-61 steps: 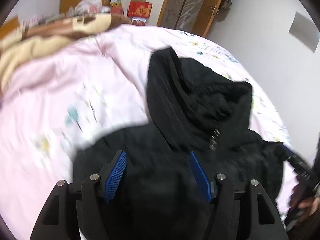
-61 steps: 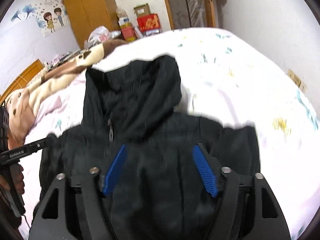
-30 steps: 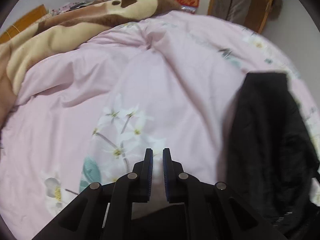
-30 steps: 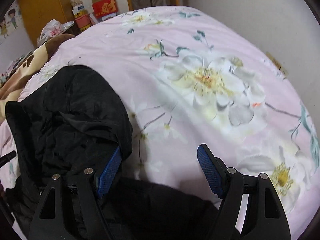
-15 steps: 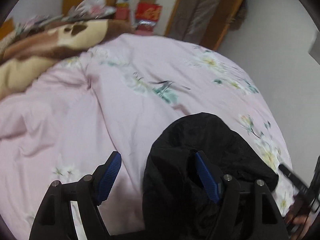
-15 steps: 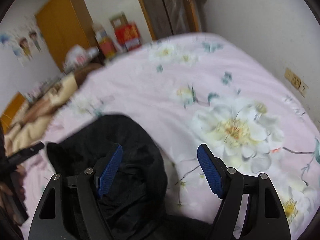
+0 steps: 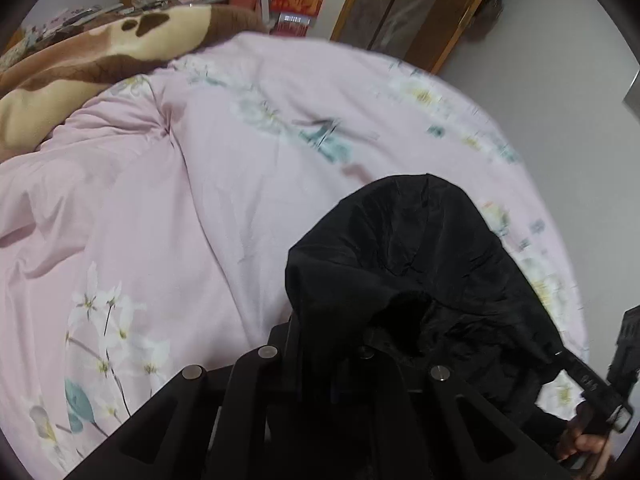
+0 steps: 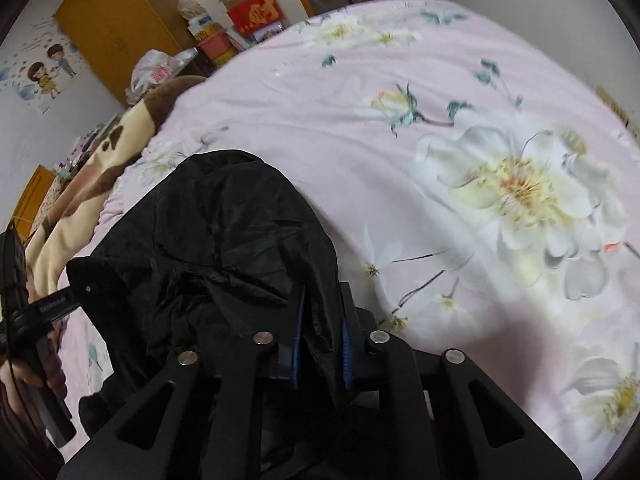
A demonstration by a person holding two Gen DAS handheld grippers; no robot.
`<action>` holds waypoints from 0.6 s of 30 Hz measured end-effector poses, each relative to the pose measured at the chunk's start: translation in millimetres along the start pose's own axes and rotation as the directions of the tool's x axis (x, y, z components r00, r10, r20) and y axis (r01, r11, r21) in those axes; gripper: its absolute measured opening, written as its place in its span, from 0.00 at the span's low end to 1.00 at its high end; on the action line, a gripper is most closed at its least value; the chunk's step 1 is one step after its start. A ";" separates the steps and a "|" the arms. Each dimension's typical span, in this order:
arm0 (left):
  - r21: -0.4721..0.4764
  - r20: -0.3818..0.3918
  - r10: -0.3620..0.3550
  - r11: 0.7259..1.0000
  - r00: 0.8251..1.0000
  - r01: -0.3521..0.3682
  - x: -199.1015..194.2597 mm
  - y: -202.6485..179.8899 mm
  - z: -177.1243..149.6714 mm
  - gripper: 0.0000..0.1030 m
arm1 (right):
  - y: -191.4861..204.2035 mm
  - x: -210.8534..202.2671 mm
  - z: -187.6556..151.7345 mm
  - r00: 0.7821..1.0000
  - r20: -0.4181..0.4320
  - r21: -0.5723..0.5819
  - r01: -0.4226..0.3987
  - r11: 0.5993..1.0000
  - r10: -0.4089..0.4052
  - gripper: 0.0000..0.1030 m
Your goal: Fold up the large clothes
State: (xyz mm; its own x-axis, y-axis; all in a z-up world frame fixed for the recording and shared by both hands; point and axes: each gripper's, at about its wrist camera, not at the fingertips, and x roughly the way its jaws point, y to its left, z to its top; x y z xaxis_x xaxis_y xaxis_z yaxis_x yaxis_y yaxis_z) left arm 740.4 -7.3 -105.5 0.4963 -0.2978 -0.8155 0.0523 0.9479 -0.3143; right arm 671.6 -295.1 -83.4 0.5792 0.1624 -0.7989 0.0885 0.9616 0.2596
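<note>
The black hooded jacket [image 7: 408,264] lies on the pink floral bedspread [image 7: 168,208] in the left wrist view, hood toward the far end of the bed, its long axis running back toward the camera. The left gripper [image 7: 332,344] is buried in cloth at the hood's base; its jaws look drawn together on the fabric, though the pads are hidden. A brown blanket [image 7: 92,52] lies far left.

In the right wrist view the right gripper [image 8: 320,340] pinches a fold of the jacket at the hood's right edge. Both sides seem grasped for a fold; next, probably carry the hood down over the body evenly.
</note>
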 end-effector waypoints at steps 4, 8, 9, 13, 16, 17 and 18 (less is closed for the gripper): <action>0.030 0.067 -0.021 0.999 0.998 0.019 -33.3 -3.4 -13.7 0.07 | 13.4 -29.3 -13.6 0.997 0.071 -0.071 0.016 0.997 -0.011 0.11; 0.013 0.138 -0.088 0.996 0.987 0.087 -72.5 5.8 -34.5 0.07 | 25.5 -62.0 -32.8 0.989 0.148 -0.136 0.029 0.990 -0.008 0.10; 0.004 0.161 -0.106 0.994 0.981 0.107 -81.2 9.8 -41.2 0.07 | 27.4 -70.7 -39.8 0.986 0.167 -0.142 0.030 0.989 -0.006 0.10; 0.032 0.187 -0.130 0.991 0.974 0.126 -106.7 23.1 -76.0 0.08 | 37.7 -106.5 -74.8 0.969 0.248 -0.211 0.048 0.976 0.006 0.10; 0.084 0.205 -0.112 0.992 0.972 0.097 -118.4 26.7 -103.7 0.08 | 39.2 -122.6 -100.9 0.962 0.271 -0.230 0.047 0.972 0.018 0.10; 0.082 0.206 -0.119 0.991 0.971 0.104 -120.9 29.8 -111.5 0.09 | 38.5 -125.8 -107.8 0.962 0.272 -0.230 0.046 0.972 0.019 0.09; 0.079 0.208 -0.123 0.991 0.970 0.108 -124.1 32.0 -119.5 0.10 | 37.1 -128.6 -117.4 0.962 0.271 -0.228 0.048 0.972 0.016 0.09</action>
State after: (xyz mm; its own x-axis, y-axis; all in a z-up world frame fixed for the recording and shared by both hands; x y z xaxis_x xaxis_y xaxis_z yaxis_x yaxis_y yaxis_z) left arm 577.0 46.5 -72.4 0.6558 -0.3815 -0.6515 0.1741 0.9161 -0.3611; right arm 505.4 -254.3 -34.8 0.7785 0.1115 -0.6177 -0.0710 0.9934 0.0899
